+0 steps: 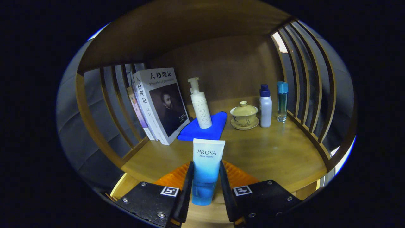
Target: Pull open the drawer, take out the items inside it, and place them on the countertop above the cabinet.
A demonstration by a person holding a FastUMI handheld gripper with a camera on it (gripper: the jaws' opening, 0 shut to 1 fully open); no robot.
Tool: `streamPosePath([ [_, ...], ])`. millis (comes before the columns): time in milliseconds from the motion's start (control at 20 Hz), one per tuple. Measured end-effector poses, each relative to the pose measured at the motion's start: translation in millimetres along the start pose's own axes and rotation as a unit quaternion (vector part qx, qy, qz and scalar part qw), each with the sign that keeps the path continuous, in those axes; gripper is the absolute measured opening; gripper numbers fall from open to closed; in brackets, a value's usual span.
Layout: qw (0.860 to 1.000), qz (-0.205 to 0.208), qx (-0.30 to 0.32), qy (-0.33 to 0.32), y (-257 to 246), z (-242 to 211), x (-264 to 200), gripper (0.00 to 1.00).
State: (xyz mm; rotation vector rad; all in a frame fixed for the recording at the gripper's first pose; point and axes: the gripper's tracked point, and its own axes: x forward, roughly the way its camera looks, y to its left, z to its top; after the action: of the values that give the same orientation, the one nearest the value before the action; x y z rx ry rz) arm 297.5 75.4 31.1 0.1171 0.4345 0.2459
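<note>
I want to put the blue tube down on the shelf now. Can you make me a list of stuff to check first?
1. Tube held firmly: ok, the gripper has both fingers pressed on its sides.
2. Tube upright: ok, it stands straight between the fingers.
3. Free spot on the countertop: ok, bare wood lies just ahead of the fingers.
4. Room from the blue cloth and pump bottle: ok, both sit beyond the tube.
5. Lidded cup and books out of the way: ok, both are off to the sides.
6. Tube's bottom touching the wood: cannot tell, its lower end is hidden from this angle.
</note>
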Motion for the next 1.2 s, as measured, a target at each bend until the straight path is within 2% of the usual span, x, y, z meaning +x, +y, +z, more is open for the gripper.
streamPosePath([
  [250,1.000,-0.021,-0.001,0.004,-4,-9,10,0.53],
  [400,1.000,-0.024,0.008,-0.015,1,2,10,0.53],
  [450,0.999,-0.025,0.007,-0.021,2,2,7,0.55],
  [650,0.996,-0.050,-0.034,-0.068,2,13,-15,0.94],
  [1000,0.988,-0.037,-0.066,-0.134,29,-4,-84,0.95],
  [1200,0.979,-0.047,-0.089,-0.179,35,-16,-121,0.94],
])
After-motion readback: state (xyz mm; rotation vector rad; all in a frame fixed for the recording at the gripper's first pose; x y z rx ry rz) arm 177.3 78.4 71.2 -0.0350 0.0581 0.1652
